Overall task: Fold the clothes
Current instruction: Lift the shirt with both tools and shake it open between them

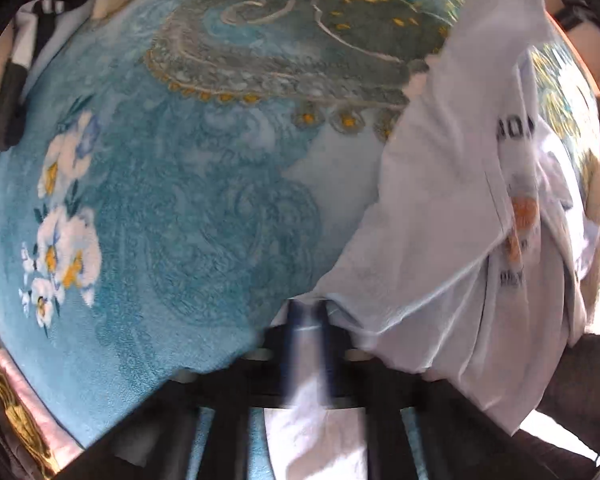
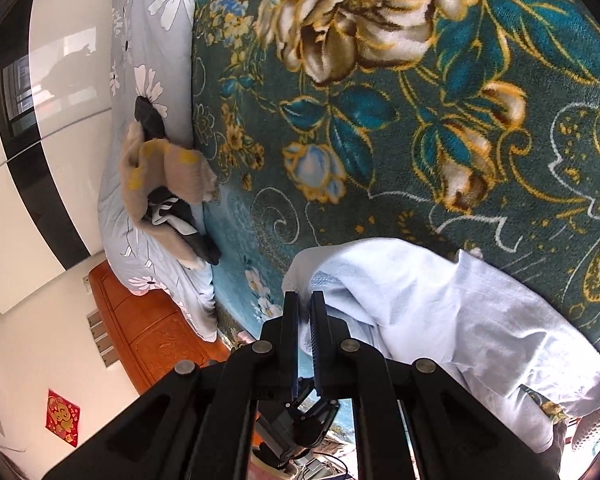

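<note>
The left gripper (image 1: pixel 308 308) is clamping a thin fold of the white shirt (image 1: pixel 440 208), its jaws drawn together on the cloth with little fabric between them. The right gripper (image 2: pixel 305 300) is likewise pinching an edge of the shirt (image 2: pixel 440 312), fingers nearly together with cloth running between them. The shirt is hanging bunched and lifted over the blue floral blanket (image 1: pixel 172 200), printed side partly showing. Both grips are looking shallow, so the cloth is likely to slip free if either hand pulls hard or the two hands are drawn apart unevenly. The bunched body is risking a crooked crease when laid down, since the hems are not lining up. Beyond the shirt, at the blanket's far edge, a pile of other clothes (image 2: pixel 168 184) is lying on a flowered sheet (image 2: pixel 156 32); a wide swing could drag the shirt toward it.
</note>
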Available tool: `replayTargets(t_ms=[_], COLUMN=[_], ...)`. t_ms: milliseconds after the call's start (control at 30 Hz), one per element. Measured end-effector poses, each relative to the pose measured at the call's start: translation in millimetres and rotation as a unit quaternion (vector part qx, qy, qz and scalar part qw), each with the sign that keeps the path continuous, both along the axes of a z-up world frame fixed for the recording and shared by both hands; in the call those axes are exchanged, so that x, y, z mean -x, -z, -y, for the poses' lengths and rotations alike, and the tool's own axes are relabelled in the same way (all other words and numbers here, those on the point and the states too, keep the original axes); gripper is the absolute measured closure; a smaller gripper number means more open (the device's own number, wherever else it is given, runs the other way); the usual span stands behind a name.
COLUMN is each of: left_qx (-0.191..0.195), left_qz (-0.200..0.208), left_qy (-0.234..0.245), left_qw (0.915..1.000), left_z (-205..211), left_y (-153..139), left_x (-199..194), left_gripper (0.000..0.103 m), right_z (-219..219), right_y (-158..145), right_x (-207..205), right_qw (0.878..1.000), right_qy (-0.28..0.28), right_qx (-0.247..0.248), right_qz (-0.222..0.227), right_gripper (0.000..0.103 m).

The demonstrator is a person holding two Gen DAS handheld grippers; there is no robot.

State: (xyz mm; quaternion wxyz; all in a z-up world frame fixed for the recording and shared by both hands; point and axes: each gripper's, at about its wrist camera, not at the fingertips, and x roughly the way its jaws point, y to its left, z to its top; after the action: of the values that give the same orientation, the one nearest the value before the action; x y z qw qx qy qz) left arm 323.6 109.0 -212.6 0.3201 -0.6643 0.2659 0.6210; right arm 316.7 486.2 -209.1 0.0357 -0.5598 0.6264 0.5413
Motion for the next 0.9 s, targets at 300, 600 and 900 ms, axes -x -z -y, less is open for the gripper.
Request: replayTargets(t_ms=[300,600,900], left_qx=[-0.051,-0.071,-0.051], left_qz=[-0.012,-0.042,-0.11], left_qy=[-0.222,-0.316,-0.364], left_qw=[0.9736,0.9451,0.9233], left_z=[61,82,110], left_y=[-40,-57,-70], left_x=[64,119,204], left_gripper=[0.101,0.101,0.102], right_z=[0,8,10], right_y=[21,34,40], right_x=[32,66,138], right_qw=[1.0,0.999,0.998], right_qy=[-0.008,-0.021,-0.015], right_qx=[0.001,0.006,-0.01], right_qz=[-0.011,-0.025,-0.066], right_gripper=[0.097,0.097,0.098])
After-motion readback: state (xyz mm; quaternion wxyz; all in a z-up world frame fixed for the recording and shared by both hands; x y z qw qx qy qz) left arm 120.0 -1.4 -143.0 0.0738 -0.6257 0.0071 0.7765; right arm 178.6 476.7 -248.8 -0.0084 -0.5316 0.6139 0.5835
